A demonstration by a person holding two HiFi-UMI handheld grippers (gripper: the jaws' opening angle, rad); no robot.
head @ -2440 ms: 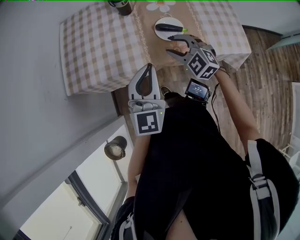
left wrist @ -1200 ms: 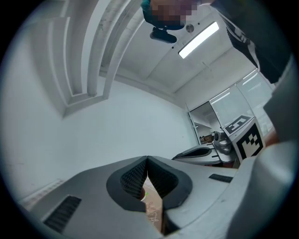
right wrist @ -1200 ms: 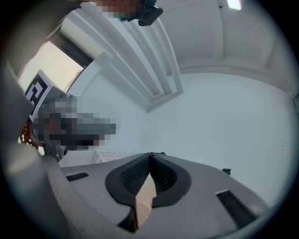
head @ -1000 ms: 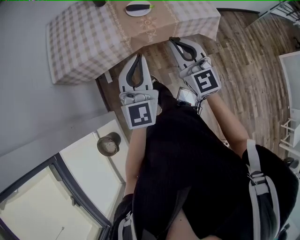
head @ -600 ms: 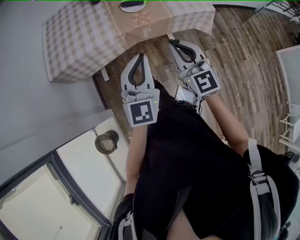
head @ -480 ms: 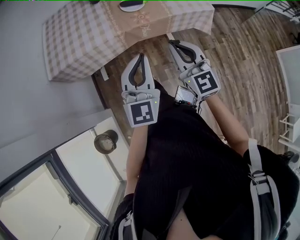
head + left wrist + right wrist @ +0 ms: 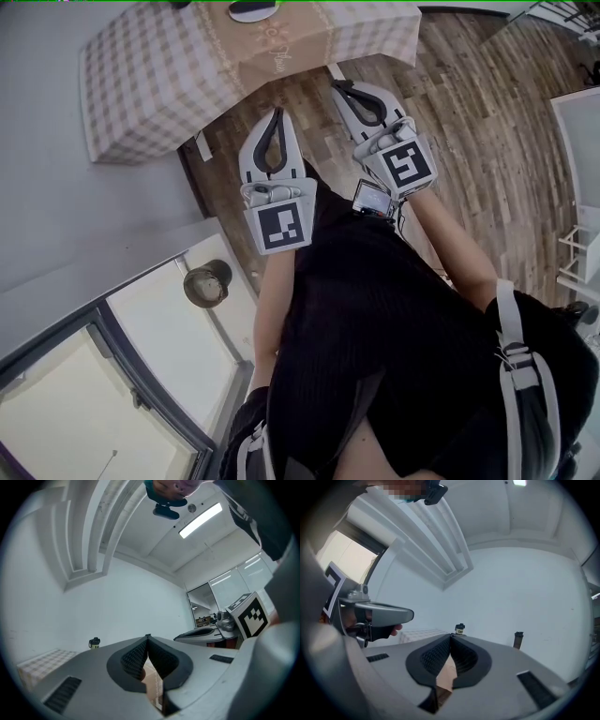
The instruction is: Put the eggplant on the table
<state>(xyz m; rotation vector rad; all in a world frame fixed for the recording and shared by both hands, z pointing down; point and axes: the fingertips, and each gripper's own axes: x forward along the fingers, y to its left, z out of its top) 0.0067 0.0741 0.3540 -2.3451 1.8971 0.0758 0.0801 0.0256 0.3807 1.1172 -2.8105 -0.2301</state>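
Eggplant (image 7: 251, 5): dark, glossy, only a sliver shows at top edge of head view, so pose can't be told. Lies on a white plate (image 7: 242, 15), not on bare tabletop. Table (image 7: 150, 84): covered w/ beige-white checked cloth (image 7: 375, 28) hanging over the sides, tan runner (image 7: 272, 56) down the middle; plate sits on runner.

1. The tablecloth (image 7: 150, 84) is soft cloth with checks.
2. The floor (image 7: 469, 112) is brown wood planks, a bit shiny.
3. The left gripper (image 7: 275, 112) and right gripper (image 7: 340, 86) look like smooth grey plastic, not shiny.
4. Their black pads (image 7: 135, 659) look rough and bumpy.
5. The person's black top (image 7: 375, 309) is ribbed cloth.
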